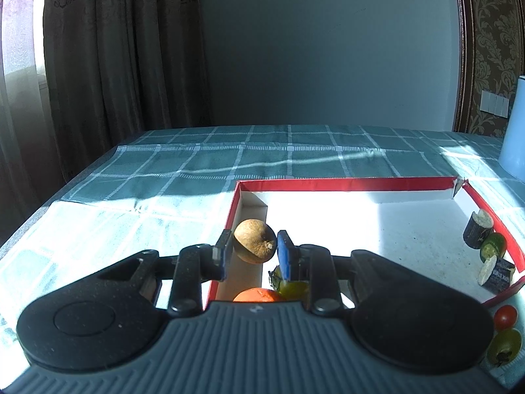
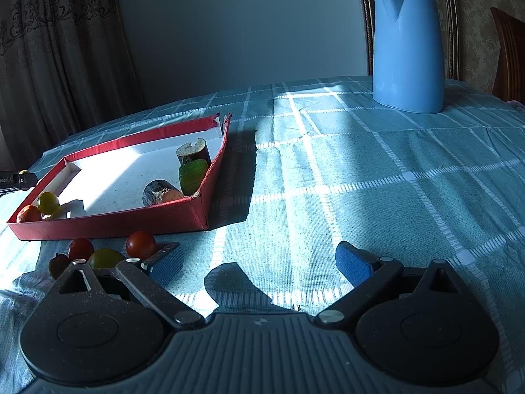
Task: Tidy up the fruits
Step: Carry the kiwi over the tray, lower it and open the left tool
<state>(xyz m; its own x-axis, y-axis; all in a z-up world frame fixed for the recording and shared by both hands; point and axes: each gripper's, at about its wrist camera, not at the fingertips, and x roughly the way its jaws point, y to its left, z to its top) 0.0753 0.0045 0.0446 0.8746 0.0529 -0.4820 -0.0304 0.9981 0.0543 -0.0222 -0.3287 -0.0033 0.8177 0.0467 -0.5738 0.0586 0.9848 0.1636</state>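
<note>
1. Your left gripper (image 1: pixel 254 246) is clamped on a round brown fruit (image 1: pixel 254 241); the jaws press it from both sides, above the near-left corner of the red box (image 1: pixel 344 184).
2. Just below and behind those jaws, inside the box, lie an orange fruit (image 1: pixel 259 295) and a yellow-green fruit (image 1: pixel 292 287), touching each other.
3. Well to the right of the left jaws, along the box's right wall, sit two dark cut chunks (image 1: pixel 478 229) with a green piece (image 1: pixel 492 246) between them.
4. Your right gripper (image 2: pixel 259 262) hovers over the tabletop (image 2: pixel 361 180) with its jaws spread wide and nothing between them.
5. Just left of the right jaws, outside the box, sit two red tomatoes (image 2: pixel 141 244), a yellow-green fruit (image 2: pixel 105 257) and a small brown one (image 2: pixel 58 264).
6. Far ahead of the right jaws stands a blue kettle (image 2: pixel 408 49).
</note>
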